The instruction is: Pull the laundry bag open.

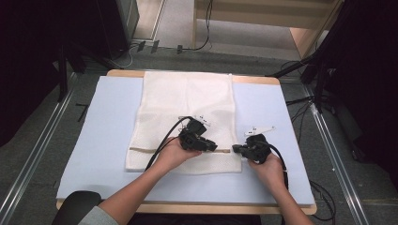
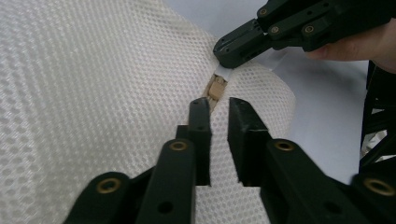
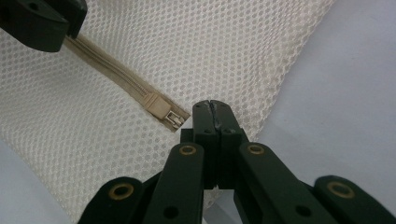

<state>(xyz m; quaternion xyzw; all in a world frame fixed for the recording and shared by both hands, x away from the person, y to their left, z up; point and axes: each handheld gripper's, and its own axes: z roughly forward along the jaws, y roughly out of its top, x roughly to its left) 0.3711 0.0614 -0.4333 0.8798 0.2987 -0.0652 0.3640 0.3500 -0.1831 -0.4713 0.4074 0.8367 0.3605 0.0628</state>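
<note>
While no writing is readable anywhere, a white mesh bag (image 1: 187, 108) lies flat mid-tabletop (image 1: 108, 122), contents hidden, its beige zipper (image 3: 116, 77) near the front edge. Left gripper (image 2: 218, 109) hovers over the zipper with fingers slightly apart, gripping nothing. Right gripper (image 3: 211, 108) is clamped on the bag's corner beside the slider (image 3: 166, 111).

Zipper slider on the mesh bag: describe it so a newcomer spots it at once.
On the blue table mat lies a white mesh laundry bag. A beige zipper runs across its near end. The slider is the small beige block at the zipper's right end, beside the right tool.
</note>
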